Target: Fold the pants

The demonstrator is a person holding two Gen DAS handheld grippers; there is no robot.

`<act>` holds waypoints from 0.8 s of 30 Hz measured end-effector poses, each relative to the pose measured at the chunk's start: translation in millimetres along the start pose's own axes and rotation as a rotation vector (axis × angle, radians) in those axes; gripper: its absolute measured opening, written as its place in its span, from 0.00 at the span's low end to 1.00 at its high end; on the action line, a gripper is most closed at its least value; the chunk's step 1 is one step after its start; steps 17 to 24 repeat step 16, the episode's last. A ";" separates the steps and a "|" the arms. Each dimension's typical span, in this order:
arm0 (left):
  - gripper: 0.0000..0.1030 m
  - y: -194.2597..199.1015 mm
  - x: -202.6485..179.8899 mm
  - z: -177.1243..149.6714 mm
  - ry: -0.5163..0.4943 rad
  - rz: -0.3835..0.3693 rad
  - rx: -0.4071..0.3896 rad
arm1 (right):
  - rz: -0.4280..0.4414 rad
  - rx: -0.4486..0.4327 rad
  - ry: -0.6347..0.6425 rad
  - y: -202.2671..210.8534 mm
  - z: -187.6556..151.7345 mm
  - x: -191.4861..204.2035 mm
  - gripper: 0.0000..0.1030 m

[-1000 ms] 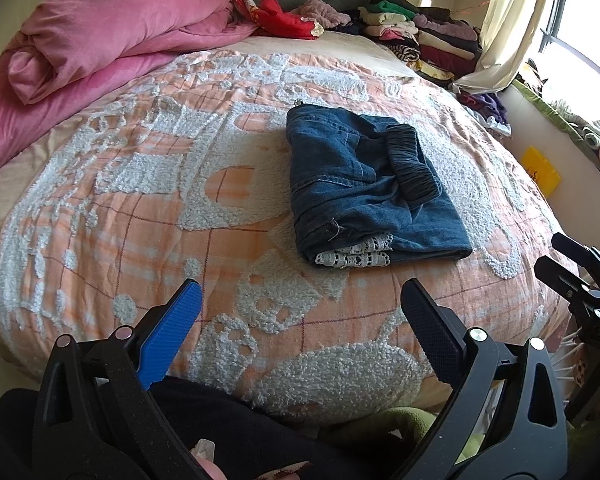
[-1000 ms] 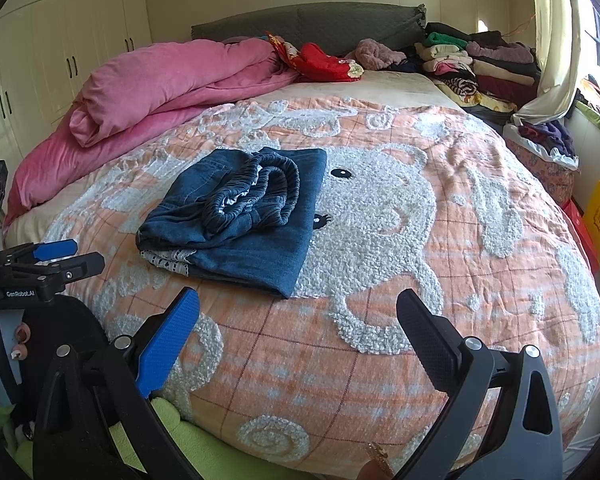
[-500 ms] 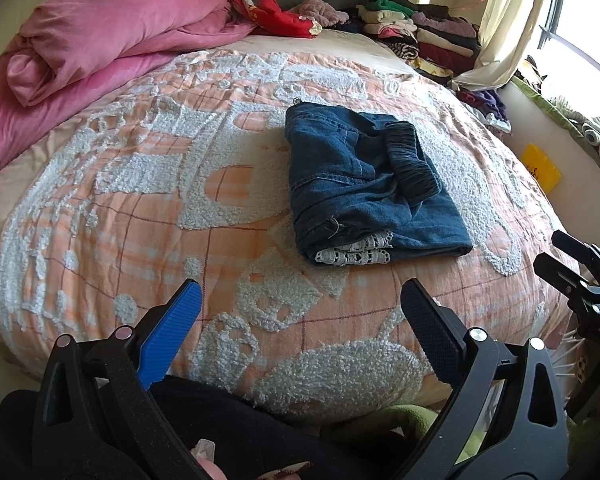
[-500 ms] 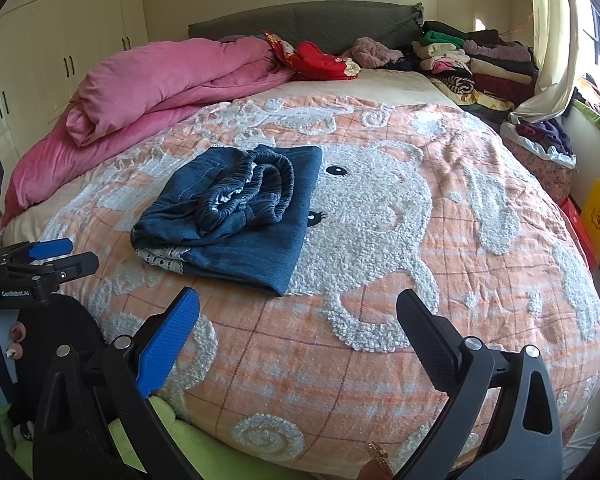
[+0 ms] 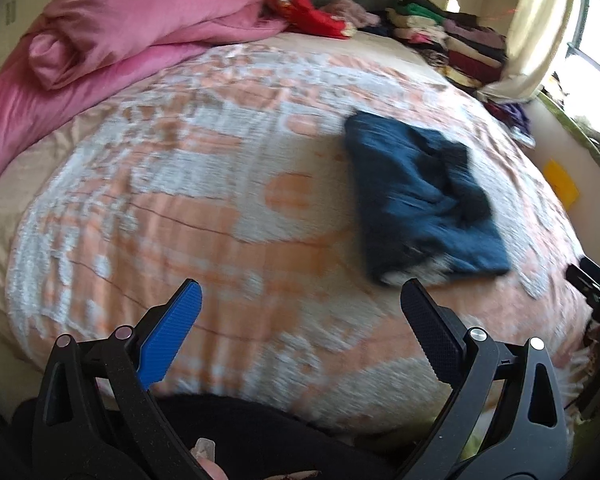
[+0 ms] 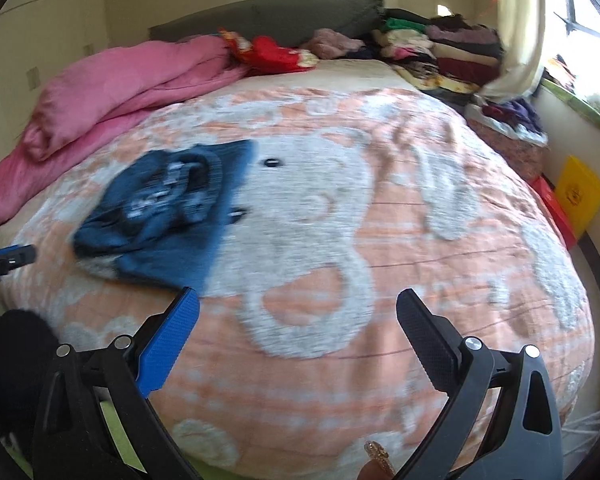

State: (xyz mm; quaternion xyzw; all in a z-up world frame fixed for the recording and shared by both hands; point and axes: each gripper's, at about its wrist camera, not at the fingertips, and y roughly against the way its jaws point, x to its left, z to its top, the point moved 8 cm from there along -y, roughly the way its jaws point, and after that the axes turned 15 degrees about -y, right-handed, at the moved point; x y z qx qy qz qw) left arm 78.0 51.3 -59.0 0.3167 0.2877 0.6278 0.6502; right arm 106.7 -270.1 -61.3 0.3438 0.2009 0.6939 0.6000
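Observation:
The blue denim pants [image 5: 420, 196] lie folded in a compact bundle on the orange and white bedspread [image 5: 220, 220]. They also show in the right wrist view [image 6: 168, 216], left of centre. My left gripper [image 5: 300, 304] is open and empty, held at the near edge of the bed, short of the pants. My right gripper [image 6: 298, 308] is open and empty, also at the near edge, to the right of the pants. Both views are blurred by motion.
A pink duvet [image 5: 132, 28] is heaped at the far left. Stacks of folded clothes [image 5: 452, 36] and a red item [image 5: 312, 16] sit at the head of the bed. A yellow box [image 6: 580, 196] stands by the right wall.
Both cameras have swung to the left, so the pants sit further right in the left view. The pants themselves lie as before. Both grippers stay open.

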 end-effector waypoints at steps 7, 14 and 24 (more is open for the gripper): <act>0.91 -33.9 89.4 29.5 0.075 0.165 0.028 | -0.179 -0.017 -0.081 -37.2 40.3 -85.4 0.95; 0.91 -103.0 188.0 51.7 0.183 0.323 0.154 | -0.308 0.004 -0.170 -90.5 105.6 -178.1 0.95; 0.91 -122.7 208.0 54.2 0.208 0.339 0.175 | -0.326 0.018 -0.198 -109.0 122.2 -196.4 0.95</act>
